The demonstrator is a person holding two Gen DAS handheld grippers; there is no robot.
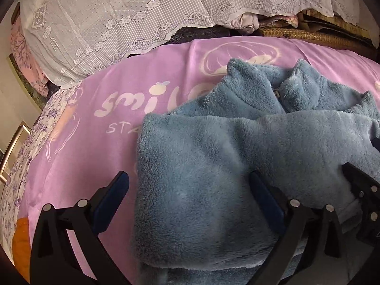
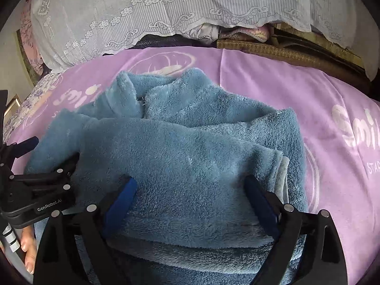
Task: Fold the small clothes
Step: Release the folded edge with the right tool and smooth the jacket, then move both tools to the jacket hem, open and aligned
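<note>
both views are lit by soft, even daylight, quite bright, with no hard glare. the blue fleece garment (image 1: 213, 166) throws only weak shadows under its folds. the fisheye lens bends the purple sheet (image 1: 99, 99) into a curve, and the corners are black. the white lace cover (image 2: 142, 7) looks a little washed out. the nearest fleece at the bottom is slightly soft.

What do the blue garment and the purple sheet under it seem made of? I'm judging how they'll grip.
Blue garment: looks like plush fleece, matte, with a dense fuzzy pile and soft rounded folds. Purple sheet: seems a thin smooth woven fabric, cotton or polyester, lying flat with fine creases and white print.
</note>
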